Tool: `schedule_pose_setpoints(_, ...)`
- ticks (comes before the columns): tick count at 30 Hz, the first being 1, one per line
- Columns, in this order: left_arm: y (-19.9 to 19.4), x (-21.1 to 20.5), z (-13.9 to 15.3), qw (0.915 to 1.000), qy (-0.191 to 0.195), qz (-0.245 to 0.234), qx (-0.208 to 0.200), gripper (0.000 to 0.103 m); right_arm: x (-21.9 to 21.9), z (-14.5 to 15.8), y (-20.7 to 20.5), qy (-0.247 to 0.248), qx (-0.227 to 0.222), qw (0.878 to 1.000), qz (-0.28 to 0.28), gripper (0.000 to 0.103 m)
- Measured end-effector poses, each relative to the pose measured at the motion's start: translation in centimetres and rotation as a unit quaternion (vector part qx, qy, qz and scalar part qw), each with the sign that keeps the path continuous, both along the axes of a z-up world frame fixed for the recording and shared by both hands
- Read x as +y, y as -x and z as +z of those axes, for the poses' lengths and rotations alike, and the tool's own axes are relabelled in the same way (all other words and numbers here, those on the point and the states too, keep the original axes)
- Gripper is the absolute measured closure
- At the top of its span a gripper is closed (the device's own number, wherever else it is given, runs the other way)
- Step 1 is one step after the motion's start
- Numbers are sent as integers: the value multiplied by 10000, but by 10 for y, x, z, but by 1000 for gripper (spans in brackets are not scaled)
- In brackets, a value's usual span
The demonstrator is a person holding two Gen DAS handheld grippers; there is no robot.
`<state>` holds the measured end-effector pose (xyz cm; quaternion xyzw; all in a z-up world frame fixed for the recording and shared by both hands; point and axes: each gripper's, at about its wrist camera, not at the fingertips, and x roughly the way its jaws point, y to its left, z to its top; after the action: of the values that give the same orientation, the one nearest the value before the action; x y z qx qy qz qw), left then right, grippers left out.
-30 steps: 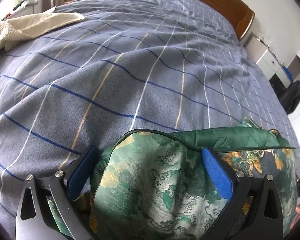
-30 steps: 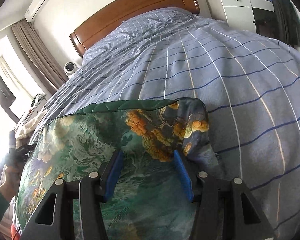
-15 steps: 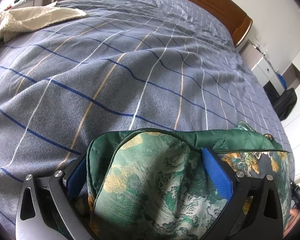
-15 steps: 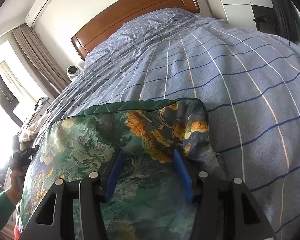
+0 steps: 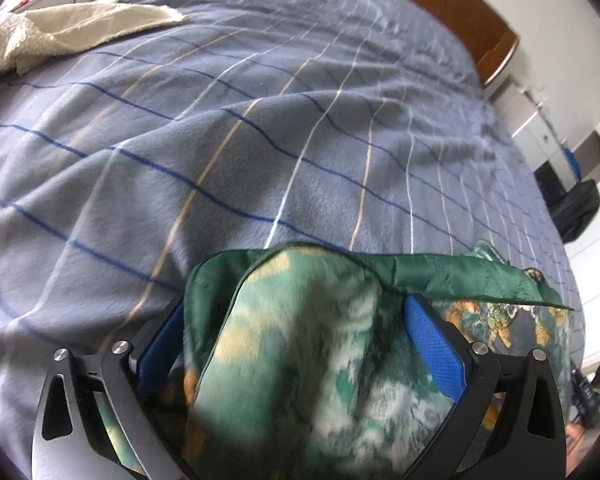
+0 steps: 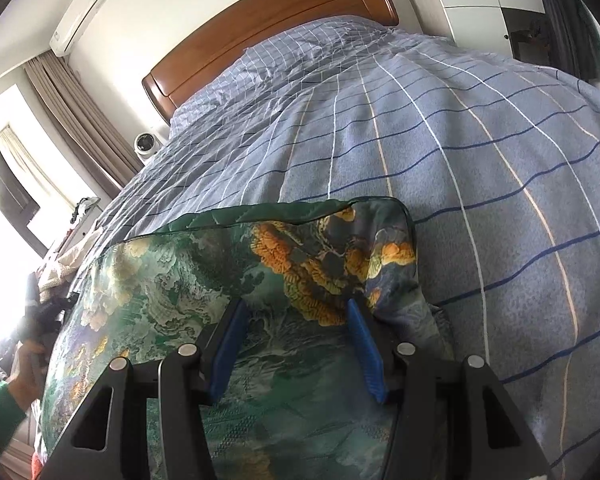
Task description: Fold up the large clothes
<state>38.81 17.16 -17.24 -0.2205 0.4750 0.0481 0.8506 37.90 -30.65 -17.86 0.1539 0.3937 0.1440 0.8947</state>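
A green patterned garment (image 6: 204,280) with orange and white print lies folded at the near edge of the bed. In the left wrist view the garment (image 5: 312,320) bulges up between the blue pads of my left gripper (image 5: 296,344), which grips a thick bunch of it. My right gripper (image 6: 296,340) is shut on the garment near its right corner, the blue pads pressed into the fabric. The garment's lower part is hidden under both grippers.
The blue checked bedspread (image 5: 260,128) covers the whole bed up to a wooden headboard (image 6: 268,20). A cream blanket (image 5: 60,36) lies at the far left edge. A white cabinet (image 6: 472,12) stands right of the headboard. A person's hand (image 6: 28,360) shows at left.
Both grippers have moved slightly forward over the bed with the garment held. The left view has become blurred with motion; the fold bulges higher between the left pads.
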Motion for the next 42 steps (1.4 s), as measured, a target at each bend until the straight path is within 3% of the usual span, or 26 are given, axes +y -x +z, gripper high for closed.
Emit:
schedule_pose_setpoints(1,5,0,10,10000,-20,44,-3,2,2,0,0,41,6,10000,-3,50)
schedule_pose_setpoints(5,48,-15,68,9972,118,-253,-696,2,4,3,0,110,29,9999,-12,50)
schedule_pose_setpoints(8,73,-54,102,9907,-186,-863,-1031,2,6,5,-1,164,107,9998,-15,50)
schedule_pose_setpoints(11,77,-101,113,9833,-262,-1504,-987,2,11,15,-6,337,302,9990,19,50)
schedule_pose_setpoints(14,67,-143,106,9793,-283,-1817,-843,2,15,38,-4,472,368,9982,25,50)
schedule_pose_setpoints(19,46,-180,58,9815,-619,-1784,-305,2,6,84,41,-262,19,9995,197,50)
schedule_pose_setpoints(22,67,-195,40,9750,-1103,-1897,-357,2,2,93,82,-308,-52,9984,480,50)
schedule_pose_setpoints(25,107,-212,39,9582,-1625,-2270,-633,2,-4,88,126,-308,1,9973,671,50)
schedule_pose_setpoints(28,138,-221,40,9484,-1907,-2412,-771,2,-14,73,163,-336,171,9976,579,50)
schedule_pose_setpoints(35,172,-229,42,9416,-2197,-2430,-784,2,-8,42,205,-336,501,9979,217,50)
schedule_pose_setpoints(42,166,-231,39,9406,-2296,-2401,-706,2,-5,33,211,-418,616,9972,-46,50)
